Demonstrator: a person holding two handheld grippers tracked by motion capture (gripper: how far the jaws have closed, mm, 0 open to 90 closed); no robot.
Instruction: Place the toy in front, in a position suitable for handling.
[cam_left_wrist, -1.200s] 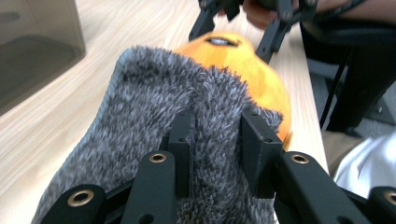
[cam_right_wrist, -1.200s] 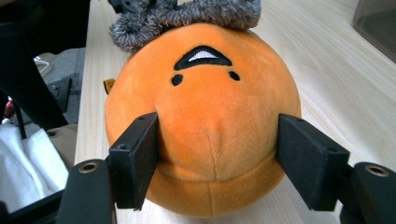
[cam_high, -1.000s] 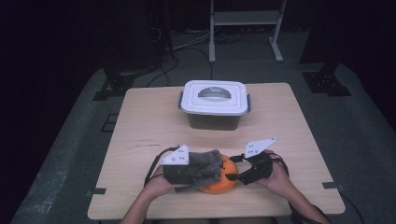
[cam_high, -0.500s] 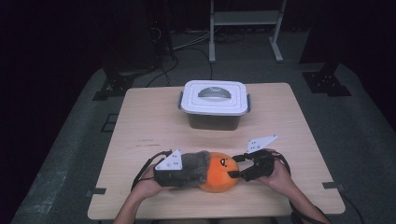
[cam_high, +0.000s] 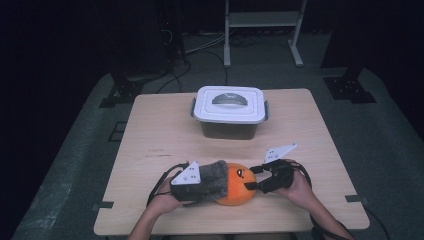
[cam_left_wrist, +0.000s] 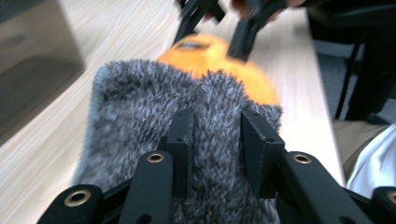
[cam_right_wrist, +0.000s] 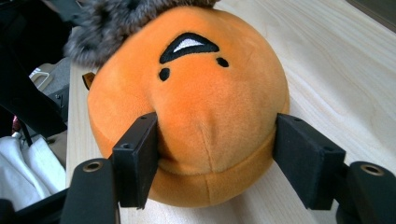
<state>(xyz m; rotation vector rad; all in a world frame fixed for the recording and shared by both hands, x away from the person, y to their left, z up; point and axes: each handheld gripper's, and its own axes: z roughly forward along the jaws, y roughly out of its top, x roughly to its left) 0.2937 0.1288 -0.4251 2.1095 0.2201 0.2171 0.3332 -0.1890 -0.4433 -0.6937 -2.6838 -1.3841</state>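
A round orange plush (cam_high: 239, 185) with a stitched face lies near the table's front edge. Grey fur (cam_high: 215, 180) covers its left side. My left gripper (cam_high: 212, 186) comes in from the left and is shut on a fold of that fur. In the left gripper view its two pads pinch the grey fur (cam_left_wrist: 135, 93), with the orange plush (cam_left_wrist: 219, 58) beyond. My right gripper (cam_high: 248, 178) comes in from the right and is shut on the plush. In the right gripper view (cam_right_wrist: 217, 128) its pads press both sides of the orange plush (cam_right_wrist: 196, 84), denting it.
A plastic box (cam_high: 229, 105) with a white lid and a grey handle stands at the back middle of the wooden table (cam_high: 310, 130). The person's lap sits just past the table's front edge. A metal stand and cables are on the floor behind the table.
My left gripper has shifted a little toward the near left, with the grey fur in it. The right gripper has stayed in place on the plush.
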